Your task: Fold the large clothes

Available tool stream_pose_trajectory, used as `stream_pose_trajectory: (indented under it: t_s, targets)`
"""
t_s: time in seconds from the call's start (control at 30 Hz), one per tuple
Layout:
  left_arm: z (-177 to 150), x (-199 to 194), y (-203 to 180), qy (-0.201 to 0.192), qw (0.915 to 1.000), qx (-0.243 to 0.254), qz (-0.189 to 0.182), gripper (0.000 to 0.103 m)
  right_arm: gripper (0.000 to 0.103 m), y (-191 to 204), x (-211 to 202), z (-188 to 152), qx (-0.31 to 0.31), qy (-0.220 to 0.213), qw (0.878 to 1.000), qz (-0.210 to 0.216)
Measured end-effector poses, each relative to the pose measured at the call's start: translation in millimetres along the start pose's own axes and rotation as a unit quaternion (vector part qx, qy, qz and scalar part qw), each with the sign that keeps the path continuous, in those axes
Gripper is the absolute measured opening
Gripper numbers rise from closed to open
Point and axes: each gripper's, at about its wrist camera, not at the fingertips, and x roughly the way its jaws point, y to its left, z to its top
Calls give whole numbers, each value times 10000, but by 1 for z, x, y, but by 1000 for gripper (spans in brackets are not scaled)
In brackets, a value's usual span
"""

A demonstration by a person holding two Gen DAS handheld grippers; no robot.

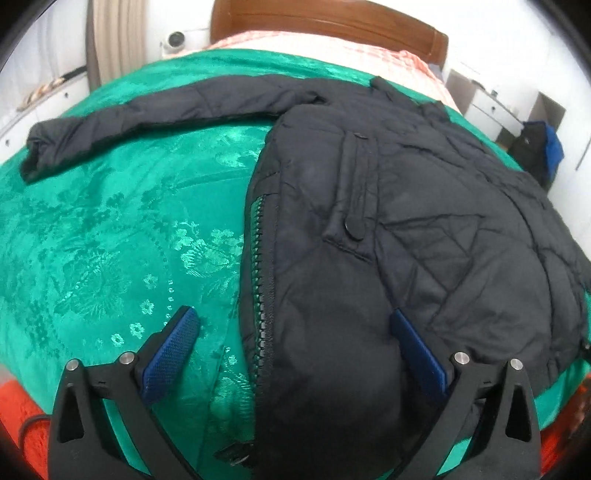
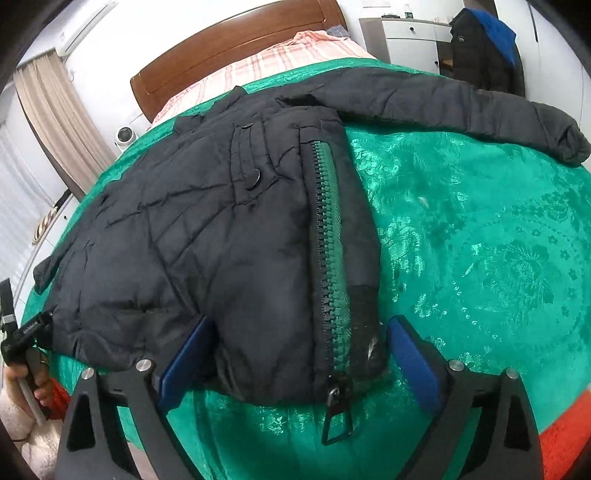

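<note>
**A:** Green brocade bedspread (image 1: 110,240) fills the left wrist view, with a wooden headboard (image 1: 332,26) at the back. What's on it?

**B:** A black padded jacket (image 1: 406,221), lying on the right half of the spread. One side looks turned in over the body, so the zipper (image 1: 264,295) runs down its left edge. One sleeve (image 1: 147,114) stretches out flat to the left, not folded in.

**A:** And the left gripper (image 1: 295,343)?

**B:** Jaws spread wide over the jacket's near hem, one pad above the spread, the other above the fabric. Nothing is pinched.

**A:** Right wrist view?

**B:** Same bed, same jacket (image 2: 184,240), now towards the left. The zipper (image 2: 328,258) runs down to its pull by the hem. A sleeve (image 2: 480,107) reaches out to the right across the spread. The right gripper (image 2: 295,354) straddles the hem corner, jaws apart, pads not pressing.

**A:** So how far along?

**B:** Early to middle, I'd judge. At most one fold of the body is made; the outstretched sleeve and the final folds remain.
</note>
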Motion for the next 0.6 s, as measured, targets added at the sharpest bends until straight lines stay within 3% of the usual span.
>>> stream_pose_trajectory:
  t_s: [0.2, 0.4, 0.53, 0.6]
  targets:
    - [-4, 1, -2, -278, 9995, 125, 112, 103, 102, -27, 9, 16, -66, -29, 10000, 49]
    - [2, -8, 5, -197, 9997, 156, -11, 102, 103, -25, 10, 16, -129, -46, 9999, -5]
    - [29, -43, 18, -912, 9957, 20, -148, 103, 103, -24, 10, 16, -143, -52, 9999, -28]
    - [62, -48, 32, -1098, 9939, -37, -130, 103, 103, -24, 11, 15, -149, -50, 9999, -39]
